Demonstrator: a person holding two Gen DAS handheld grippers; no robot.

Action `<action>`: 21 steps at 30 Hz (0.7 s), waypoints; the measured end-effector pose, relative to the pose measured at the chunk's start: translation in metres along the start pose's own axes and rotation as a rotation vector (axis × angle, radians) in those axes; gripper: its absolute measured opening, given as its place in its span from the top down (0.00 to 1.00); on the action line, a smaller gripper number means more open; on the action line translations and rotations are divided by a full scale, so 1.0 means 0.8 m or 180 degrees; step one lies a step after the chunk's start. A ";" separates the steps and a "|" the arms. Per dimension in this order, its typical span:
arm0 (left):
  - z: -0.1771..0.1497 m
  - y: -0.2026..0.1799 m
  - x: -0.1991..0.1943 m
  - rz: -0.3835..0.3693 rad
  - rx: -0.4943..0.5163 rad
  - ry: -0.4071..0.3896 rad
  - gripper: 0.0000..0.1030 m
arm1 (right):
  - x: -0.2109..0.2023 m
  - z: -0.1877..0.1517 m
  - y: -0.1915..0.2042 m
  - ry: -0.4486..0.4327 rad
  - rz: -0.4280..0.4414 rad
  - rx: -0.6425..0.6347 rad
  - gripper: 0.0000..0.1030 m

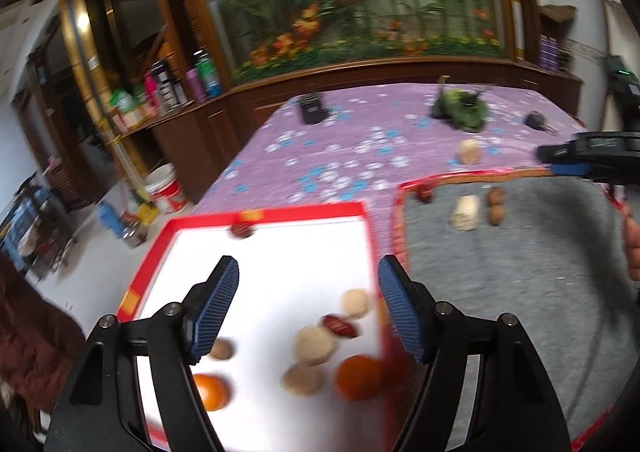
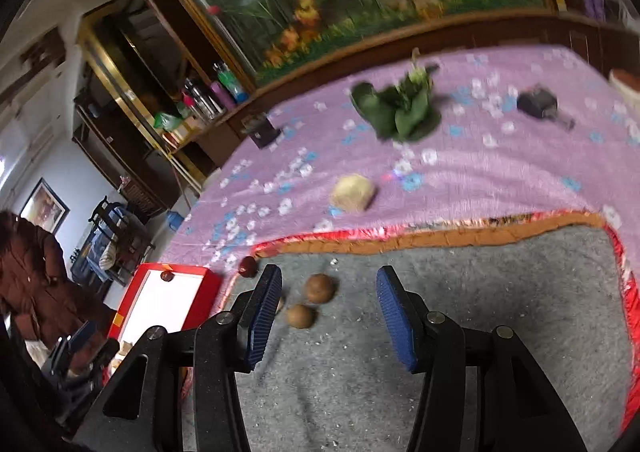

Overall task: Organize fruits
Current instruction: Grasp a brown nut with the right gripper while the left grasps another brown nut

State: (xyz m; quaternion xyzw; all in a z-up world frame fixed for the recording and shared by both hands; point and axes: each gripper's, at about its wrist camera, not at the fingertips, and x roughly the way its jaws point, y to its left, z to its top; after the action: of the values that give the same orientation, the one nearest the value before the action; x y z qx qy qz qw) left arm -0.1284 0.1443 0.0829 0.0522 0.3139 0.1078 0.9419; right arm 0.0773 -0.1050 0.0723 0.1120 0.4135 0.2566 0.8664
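Both your grippers are empty, mid-sort. Left gripper [image 1: 308,308], jaws spread, hovers over the red-rimmed white tray [image 1: 256,214] that holds 2 oranges [image 1: 358,378], a red date [image 1: 339,326] and pale round pieces. Right gripper [image 2: 326,316], jaws apart, hangs above the grey mat [image 2: 500,312], near 2 brown round fruits [image 2: 319,288]. Likely next: drop onto 1, pinch it, carry it to the tray.

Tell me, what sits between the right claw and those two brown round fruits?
Nothing. In the right wrist view, only bare grey mat lies between the open right claw and the two brown fruits, which sit just ahead, near its left finger.
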 end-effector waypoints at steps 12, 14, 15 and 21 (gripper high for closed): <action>0.021 -0.061 0.000 -0.0266 0.0364 0.0077 0.30 | 0.105 -0.001 0.015 0.0623 -0.0135 0.0004 0.72; 0.024 -0.071 0.003 -0.0356 0.0375 0.0109 0.30 | 0.106 -0.002 0.017 0.0580 -0.0168 -0.0101 0.77; 0.026 -0.078 0.005 -0.0424 0.0376 0.0130 0.30 | 0.105 -0.002 0.016 0.0581 -0.0134 -0.0087 0.77; 0.043 -0.132 0.025 -0.0792 0.0589 0.0205 0.30 | 0.088 0.012 -0.030 0.0628 0.0199 0.0389 0.77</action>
State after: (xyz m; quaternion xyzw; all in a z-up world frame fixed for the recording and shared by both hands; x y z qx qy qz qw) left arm -0.0740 0.0454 0.0807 0.0959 0.3565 -0.0375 0.9286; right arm 0.1306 -0.0872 0.0220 0.1517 0.5079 0.2675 0.8046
